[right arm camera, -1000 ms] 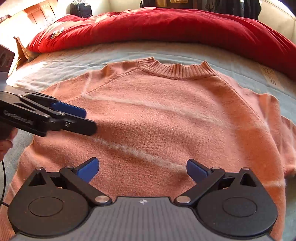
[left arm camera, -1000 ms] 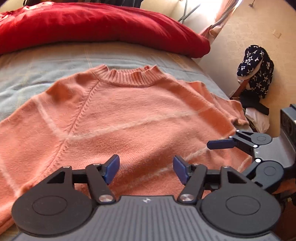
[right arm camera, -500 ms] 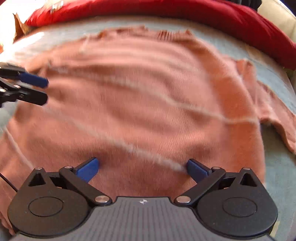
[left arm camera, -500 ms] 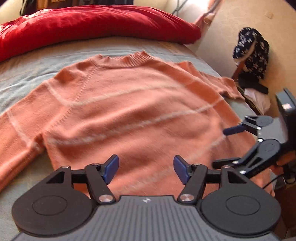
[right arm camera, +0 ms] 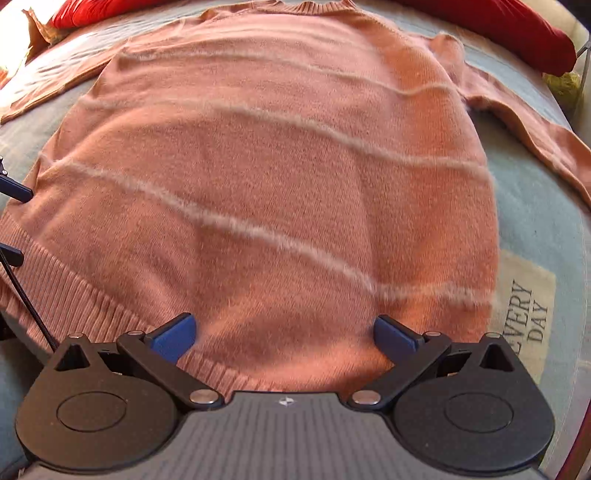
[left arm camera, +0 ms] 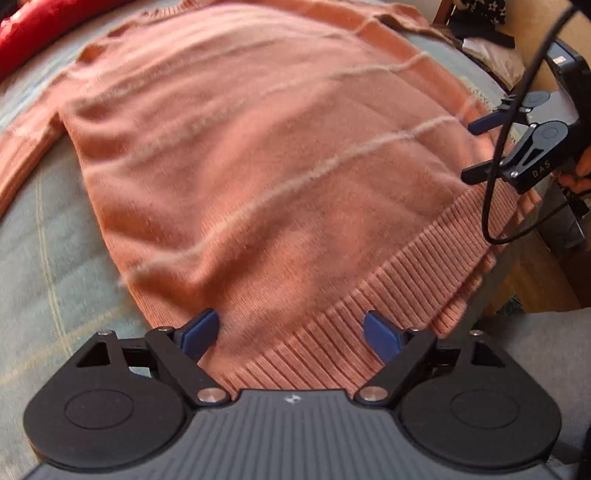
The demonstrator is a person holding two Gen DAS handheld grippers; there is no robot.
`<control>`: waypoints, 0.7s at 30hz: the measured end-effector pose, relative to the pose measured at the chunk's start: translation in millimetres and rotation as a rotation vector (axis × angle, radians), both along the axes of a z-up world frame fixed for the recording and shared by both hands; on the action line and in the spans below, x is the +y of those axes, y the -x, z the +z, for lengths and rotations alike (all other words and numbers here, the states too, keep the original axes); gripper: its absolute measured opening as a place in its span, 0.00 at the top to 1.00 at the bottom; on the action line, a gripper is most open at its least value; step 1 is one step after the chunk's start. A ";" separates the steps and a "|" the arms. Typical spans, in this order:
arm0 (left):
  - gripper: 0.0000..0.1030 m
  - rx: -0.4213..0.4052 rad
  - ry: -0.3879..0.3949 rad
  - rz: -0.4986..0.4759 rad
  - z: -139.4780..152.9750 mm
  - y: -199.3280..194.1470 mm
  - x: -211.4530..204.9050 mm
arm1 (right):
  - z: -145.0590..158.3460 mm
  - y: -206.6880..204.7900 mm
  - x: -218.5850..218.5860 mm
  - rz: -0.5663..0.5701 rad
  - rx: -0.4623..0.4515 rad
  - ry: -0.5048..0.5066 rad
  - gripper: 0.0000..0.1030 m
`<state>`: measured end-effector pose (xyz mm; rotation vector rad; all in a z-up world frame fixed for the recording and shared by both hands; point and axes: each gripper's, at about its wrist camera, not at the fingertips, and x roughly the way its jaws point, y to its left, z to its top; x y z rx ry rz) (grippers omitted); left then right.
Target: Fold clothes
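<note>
Your left gripper (left arm camera: 291, 334) hovers over the sweater's (left arm camera: 258, 155) ribbed hem at the bed's (left arm camera: 48, 236) near edge, jaws opening, nothing pinched. Your right gripper (right arm camera: 284, 332) gapes empty too. A red duvet (right arm camera: 509, 26) lines the far edge; a black cable (left arm camera: 491, 173) dangles beside the hem.

A sweater (right arm camera: 280, 177) lies flat on a bed (right arm camera: 535, 229), collar at the far end, ribbed hem (left arm camera: 369, 325) nearest, one sleeve trailing off each side. A pillow (right arm camera: 509, 22) lies across the far end behind the collar. The left gripper (left arm camera: 291, 334) and right gripper (right arm camera: 284, 334) hang above the hem, side by side.
</note>
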<state>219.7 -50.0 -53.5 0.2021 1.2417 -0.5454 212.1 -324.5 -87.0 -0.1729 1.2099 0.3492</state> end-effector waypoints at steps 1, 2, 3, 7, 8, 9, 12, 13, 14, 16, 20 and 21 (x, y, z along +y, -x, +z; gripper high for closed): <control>0.18 0.006 0.021 -0.001 5.1 -3.0 -2.0 | 2.5 -0.3 -1.2 -0.002 0.016 -0.004 0.00; 0.18 -0.008 0.044 -0.009 10.8 -7.1 -5.7 | 3.7 -3.9 -3.9 -0.026 0.023 -0.025 0.00; 0.18 -0.023 0.051 -0.020 14.2 -11.0 -10.8 | 4.9 -7.4 -6.6 -0.050 0.030 -0.046 0.00; 0.17 -0.016 0.035 -0.075 2.8 -9.6 -26.8 | 3.6 -18.7 -18.3 -0.142 0.075 -0.125 0.00; 0.17 -0.011 0.020 -0.084 -2.1 -4.6 -28.7 | 3.2 -16.9 -19.6 -0.145 0.077 -0.131 0.00; 0.17 -0.007 0.004 -0.093 -7.1 0.4 -30.6 | 2.8 -15.0 -20.9 -0.146 0.079 -0.136 0.00; 0.13 0.005 -0.017 -0.117 -6.8 11.4 -32.2 | 3.8 -5.1 -21.1 -0.102 0.090 -0.125 0.00; 0.13 0.016 -0.024 -0.122 -5.7 13.7 -32.4 | 4.1 -2.9 -20.9 -0.088 0.089 -0.120 0.00; 0.13 0.019 -0.033 -0.134 -3.9 13.2 -34.2 | 4.5 -1.0 -20.7 -0.076 0.089 -0.116 0.00; 0.14 0.000 -0.048 -0.166 1.2 9.2 -40.3 | 8.4 -6.1 -21.2 -0.081 0.091 -0.130 0.00; 0.14 -0.092 -0.065 -0.212 3.2 -4.3 -51.2 | 25.9 -33.4 -32.2 -0.132 0.005 -0.199 0.00; 0.14 -0.097 -0.071 -0.217 0.8 -9.5 -52.8 | 30.3 -42.9 -35.7 -0.141 -0.028 -0.203 0.00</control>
